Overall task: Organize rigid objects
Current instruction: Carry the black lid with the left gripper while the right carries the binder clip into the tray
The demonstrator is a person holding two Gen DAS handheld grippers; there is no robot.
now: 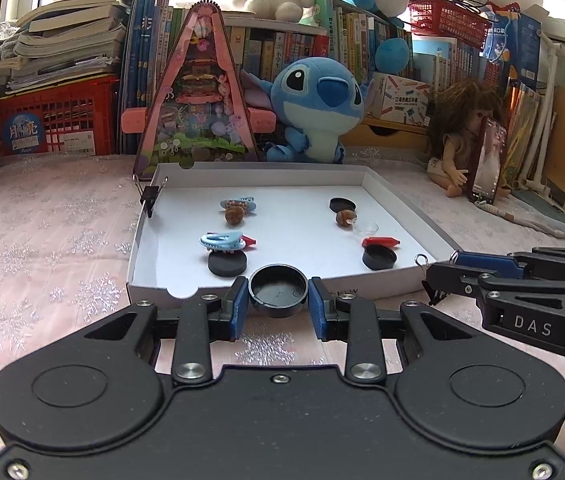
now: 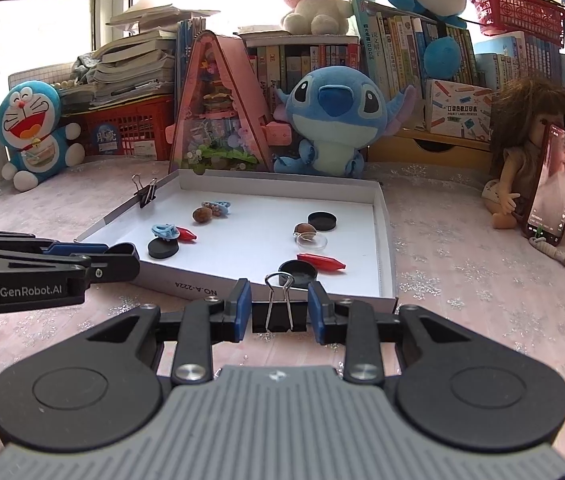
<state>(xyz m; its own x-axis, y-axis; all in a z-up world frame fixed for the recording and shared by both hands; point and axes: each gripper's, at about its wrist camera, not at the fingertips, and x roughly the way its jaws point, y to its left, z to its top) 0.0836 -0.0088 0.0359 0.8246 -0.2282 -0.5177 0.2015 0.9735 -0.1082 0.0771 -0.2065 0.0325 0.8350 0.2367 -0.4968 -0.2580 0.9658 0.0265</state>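
My left gripper [image 1: 278, 300] is shut on a round black cap [image 1: 278, 289], held just before the near rim of the white box lid [image 1: 242, 292]. My right gripper [image 2: 278, 308] is shut on a black binder clip [image 2: 278, 312] at the lid's [image 2: 382, 216] near wall. In the lid lie two blue hair clips [image 1: 222, 241] [image 1: 238, 204], two red crayon-like pieces [image 1: 380, 241] [image 2: 186, 234], two brown nuts [image 1: 234, 215] [image 1: 345, 217], black discs [image 1: 228, 264] [image 1: 379, 258] [image 1: 342, 204] and a clear dome [image 2: 312, 241]. Another binder clip [image 1: 150, 196] grips the lid's left wall.
A Stitch plush [image 1: 318, 108], a pink triangular toy case [image 1: 198, 100], books and red crates [image 1: 46, 120] stand behind the lid. A doll with a phone [image 2: 550, 184] sits at the right, a Doraemon plush [image 2: 34, 128] at the left. The pink snowflake cloth [image 1: 42, 240] covers the table.
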